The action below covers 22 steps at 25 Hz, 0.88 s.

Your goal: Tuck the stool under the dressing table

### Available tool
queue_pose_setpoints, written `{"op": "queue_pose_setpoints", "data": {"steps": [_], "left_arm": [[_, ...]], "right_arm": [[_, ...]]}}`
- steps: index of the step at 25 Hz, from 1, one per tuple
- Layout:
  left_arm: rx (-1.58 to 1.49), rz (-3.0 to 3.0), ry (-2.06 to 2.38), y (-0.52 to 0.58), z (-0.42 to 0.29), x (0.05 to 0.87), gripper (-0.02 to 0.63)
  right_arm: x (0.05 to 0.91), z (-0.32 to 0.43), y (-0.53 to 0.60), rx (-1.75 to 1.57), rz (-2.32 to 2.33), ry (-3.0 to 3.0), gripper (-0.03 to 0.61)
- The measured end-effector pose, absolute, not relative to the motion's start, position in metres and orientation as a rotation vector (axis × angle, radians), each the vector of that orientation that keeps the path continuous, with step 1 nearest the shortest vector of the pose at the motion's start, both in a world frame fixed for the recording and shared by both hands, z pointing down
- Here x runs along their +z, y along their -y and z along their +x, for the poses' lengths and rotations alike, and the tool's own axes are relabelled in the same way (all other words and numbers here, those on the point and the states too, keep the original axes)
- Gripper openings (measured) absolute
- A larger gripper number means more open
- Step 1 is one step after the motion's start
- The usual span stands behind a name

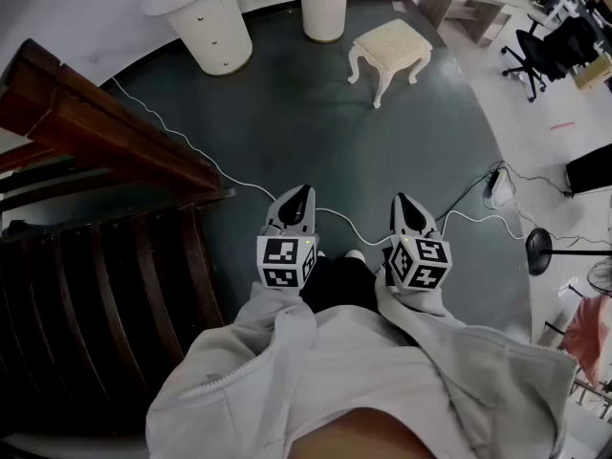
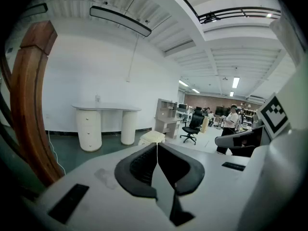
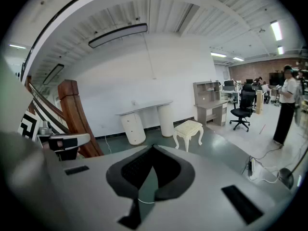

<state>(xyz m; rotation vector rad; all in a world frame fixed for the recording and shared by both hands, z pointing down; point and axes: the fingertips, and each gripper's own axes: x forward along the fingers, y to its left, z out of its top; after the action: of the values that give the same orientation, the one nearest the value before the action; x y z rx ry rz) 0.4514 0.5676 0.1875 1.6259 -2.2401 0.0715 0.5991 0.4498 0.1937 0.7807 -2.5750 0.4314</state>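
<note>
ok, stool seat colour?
Cream, matching its carved legs: the small cushioned stool on the dark green floor. Right gripper view shows it best.

Floor (image 1: 287, 113): dark grey-green in the near zone, changing to pale flooring (image 1: 545, 132) on the office side. Back wall (image 2: 96, 66) is plain white. Ceiling (image 3: 159, 13) is white with ribbed panels and carries one long curved light fixture (image 3: 118, 35). Lit tubes (image 3: 275, 30) hang further back over the office area.

Left side: dark wood frame (image 1: 86, 132) with slats (stair rail or bed end, can't tell). A white cable (image 1: 191, 142) snakes across the dark floor toward a power strip (image 1: 499, 187).

Office side: light wood desk (image 3: 209, 100) with a shelf unit on top, black swivel chair (image 1: 535, 55), black round stand base (image 1: 538, 251).
</note>
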Motion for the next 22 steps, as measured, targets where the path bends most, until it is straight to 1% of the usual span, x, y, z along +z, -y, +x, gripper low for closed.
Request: {"op": "queue_pose_setpoints", "data": {"steps": [12, 22], "left_arm": [[0.062, 1.577, 2.282, -0.559, 0.453, 0.182, 0.018], [0.022, 1.489, 2.278, -0.572, 0.499, 0.215, 0.018]], "right_arm": [[0.193, 0.604, -0.441, 0.447, 0.728, 2.585, 0.049], [0.224, 0.621, -0.443, 0.381, 0.6, 2.582, 0.049]]}}
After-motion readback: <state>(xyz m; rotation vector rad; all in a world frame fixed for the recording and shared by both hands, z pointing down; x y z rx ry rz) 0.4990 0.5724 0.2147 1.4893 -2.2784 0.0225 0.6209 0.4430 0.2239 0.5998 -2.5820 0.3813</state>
